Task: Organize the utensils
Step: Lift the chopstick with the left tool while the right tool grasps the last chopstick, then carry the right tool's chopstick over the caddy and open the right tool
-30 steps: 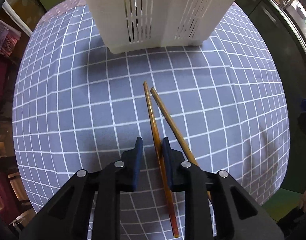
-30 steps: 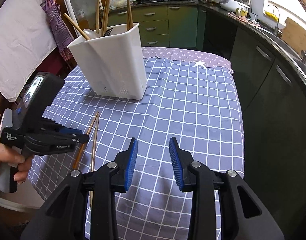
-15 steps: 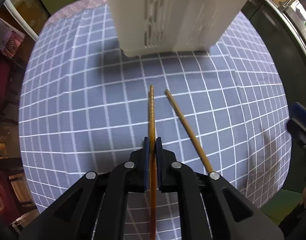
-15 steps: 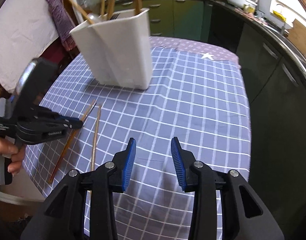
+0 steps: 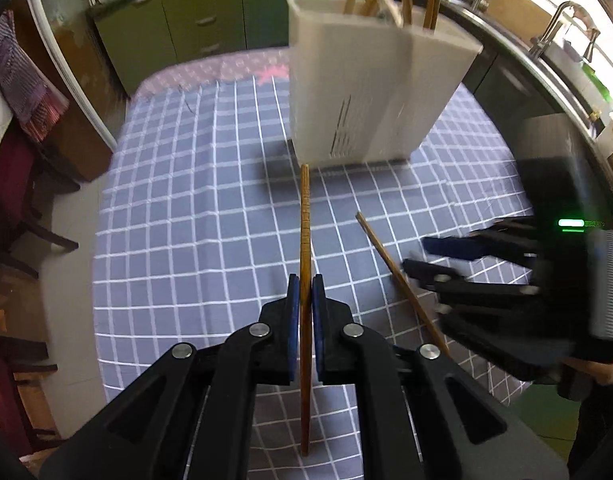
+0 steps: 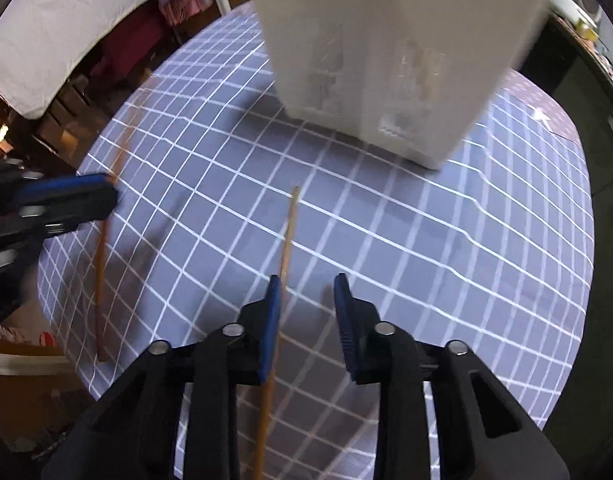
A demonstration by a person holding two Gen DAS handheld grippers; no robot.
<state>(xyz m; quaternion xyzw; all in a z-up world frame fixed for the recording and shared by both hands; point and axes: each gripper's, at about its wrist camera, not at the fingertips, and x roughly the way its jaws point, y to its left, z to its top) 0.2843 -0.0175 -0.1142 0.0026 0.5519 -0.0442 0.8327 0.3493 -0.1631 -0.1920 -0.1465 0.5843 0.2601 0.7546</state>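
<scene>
The left gripper pinches a long brown wooden chopstick tight and should lift it straight, then tip it into the tall white plastic holder on the checked purple cloth. On the right, the right gripper is wide open beside a thin, pale wooden chopstick lying flat on the cloth; it should slide over so the stick sits between its fingers before squeezing.

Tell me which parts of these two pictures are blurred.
Left wrist view: the holder and right gripper are motion-smeared; the held chopstick stays sharp. Right wrist view: the holder, tablecloth and left gripper are streaked.
</scene>
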